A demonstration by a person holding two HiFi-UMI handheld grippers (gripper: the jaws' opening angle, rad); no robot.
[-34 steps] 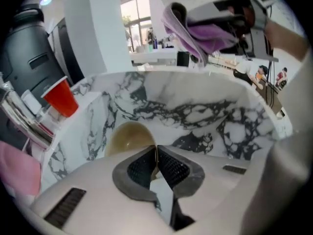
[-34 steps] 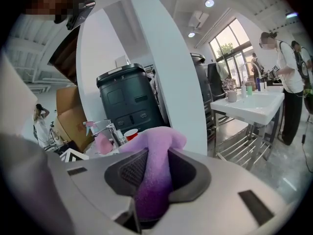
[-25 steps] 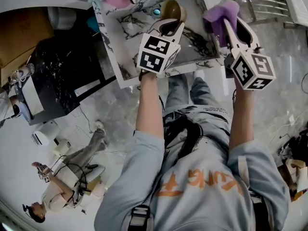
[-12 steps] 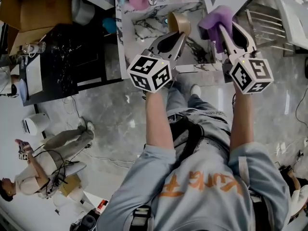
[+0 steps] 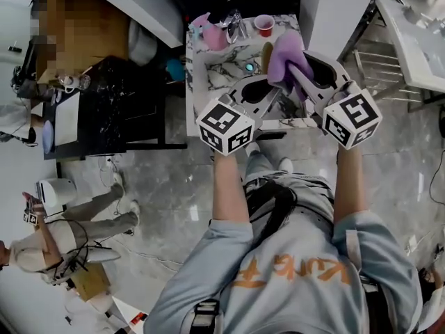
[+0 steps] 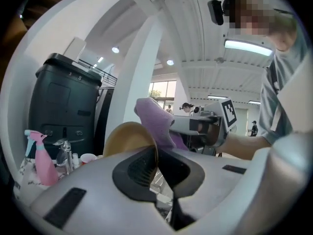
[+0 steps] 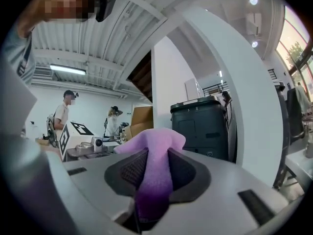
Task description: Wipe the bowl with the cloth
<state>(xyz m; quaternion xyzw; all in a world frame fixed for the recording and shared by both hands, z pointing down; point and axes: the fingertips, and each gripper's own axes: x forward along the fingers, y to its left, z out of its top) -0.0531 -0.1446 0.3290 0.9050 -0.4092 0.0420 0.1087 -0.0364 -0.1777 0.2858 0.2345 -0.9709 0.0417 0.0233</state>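
Observation:
My left gripper point(image 5: 268, 82) is shut on the rim of a tan bowl point(image 5: 267, 54), held up on edge above the marble table. In the left gripper view the bowl point(image 6: 128, 137) rises from the left gripper point(image 6: 156, 156), its hollow side facing right. A purple cloth point(image 5: 286, 56) is pinched in my right gripper point(image 5: 297, 72) and presses against the bowl's hollow side; in the left gripper view the cloth point(image 6: 155, 119) lies against the bowl's upper edge. The right gripper view shows the right gripper point(image 7: 151, 166) shut on the cloth point(image 7: 155, 156); the bowl is hidden there.
The marble table point(image 5: 201, 75) carries a pink spray bottle point(image 5: 213, 36), a red cup point(image 5: 263, 25) and small items at its far end. A black bin point(image 6: 61, 106) stands behind a white column point(image 6: 132, 82). A dark table point(image 5: 104, 106) lies left, and a person point(image 5: 62, 245) sits on the floor.
Both grippers have drawn together. The cloth, apart from the bowl a second ago, now lies against it, and the bowl has turned edge-on. The head view has pulled back.

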